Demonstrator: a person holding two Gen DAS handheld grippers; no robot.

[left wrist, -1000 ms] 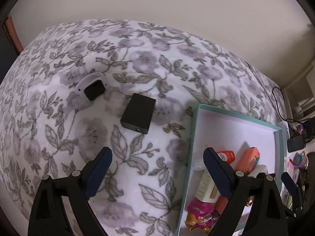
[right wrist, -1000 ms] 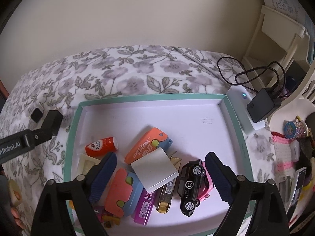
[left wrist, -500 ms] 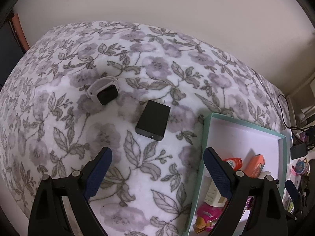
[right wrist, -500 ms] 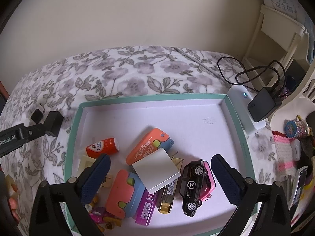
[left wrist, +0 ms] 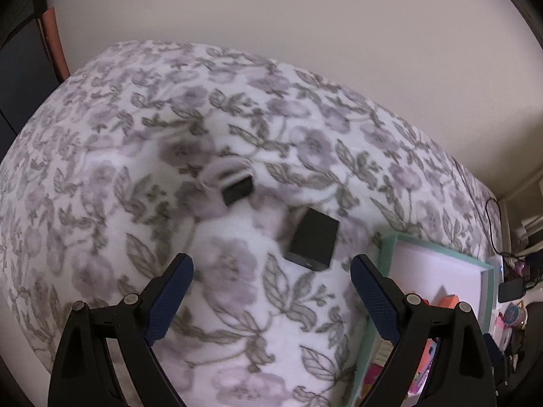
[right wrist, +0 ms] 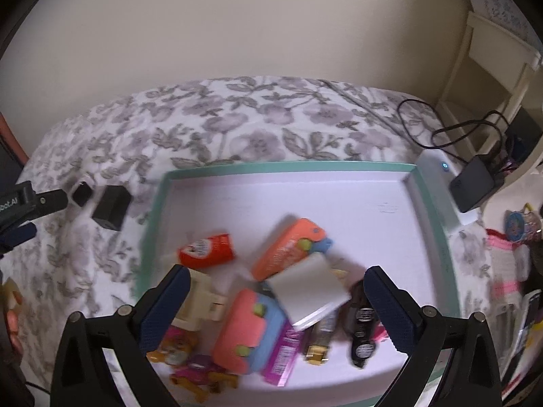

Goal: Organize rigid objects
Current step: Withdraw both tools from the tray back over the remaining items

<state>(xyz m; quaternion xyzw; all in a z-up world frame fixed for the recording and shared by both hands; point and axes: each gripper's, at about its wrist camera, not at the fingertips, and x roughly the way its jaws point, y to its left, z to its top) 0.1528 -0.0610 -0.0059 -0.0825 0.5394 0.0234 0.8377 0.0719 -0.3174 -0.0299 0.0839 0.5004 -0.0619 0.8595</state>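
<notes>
Left wrist view: the left gripper [left wrist: 271, 271] hovers over the floral blanket [left wrist: 135, 169], jaws wide and empty, black box [left wrist: 312, 240] at frame centre. The right gripper [right wrist: 276, 291], also spread wide, hangs above the teal-rimmed tray [right wrist: 288, 167] holding an orange case [right wrist: 285, 247], red tube [right wrist: 207, 246], toy car [right wrist: 363, 325].

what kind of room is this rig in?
Probably a bedroom at home: a soft floral blanket covers a bed-like surface, a teal-rimmed tray of toys lies on it, and a cream shelf unit with chargers stands beside.
</notes>
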